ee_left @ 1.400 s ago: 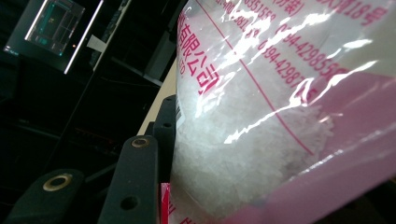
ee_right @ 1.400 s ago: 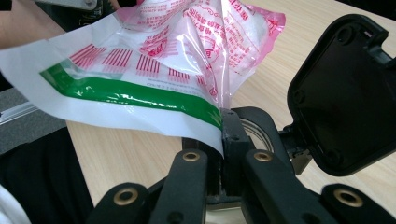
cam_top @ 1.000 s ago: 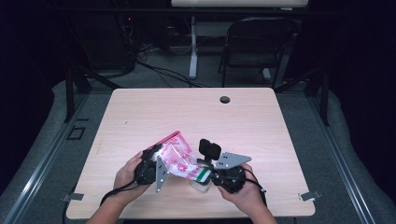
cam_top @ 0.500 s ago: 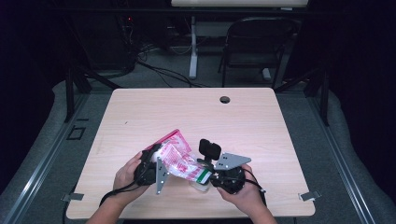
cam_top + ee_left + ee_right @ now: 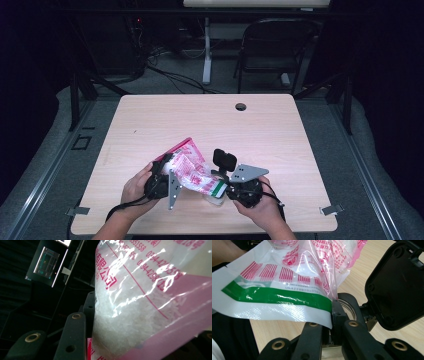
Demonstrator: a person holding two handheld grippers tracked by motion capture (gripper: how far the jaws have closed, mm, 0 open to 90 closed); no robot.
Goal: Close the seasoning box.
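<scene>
A clear and pink bag of rice (image 5: 192, 172) with red print is held up over the table's near edge between both grippers. My left gripper (image 5: 167, 182) is shut on the bag's full body; the grains (image 5: 140, 302) press against its jaw, with one of the fingers (image 5: 72, 337) showing beside the bag. My right gripper (image 5: 333, 315) is shut on the bag's white, green-striped edge (image 5: 282, 290), and its jaws have just been closing on it. In the high view the right gripper (image 5: 220, 187) sits at the bag's right end.
A black square pad (image 5: 397, 287) stands beside the right jaws, and a round metal-rimmed opening (image 5: 348, 308) lies beneath them. The wooden table (image 5: 150, 125) has a cable hole (image 5: 241, 106) at its far edge. A folding chair (image 5: 272, 45) stands beyond the table.
</scene>
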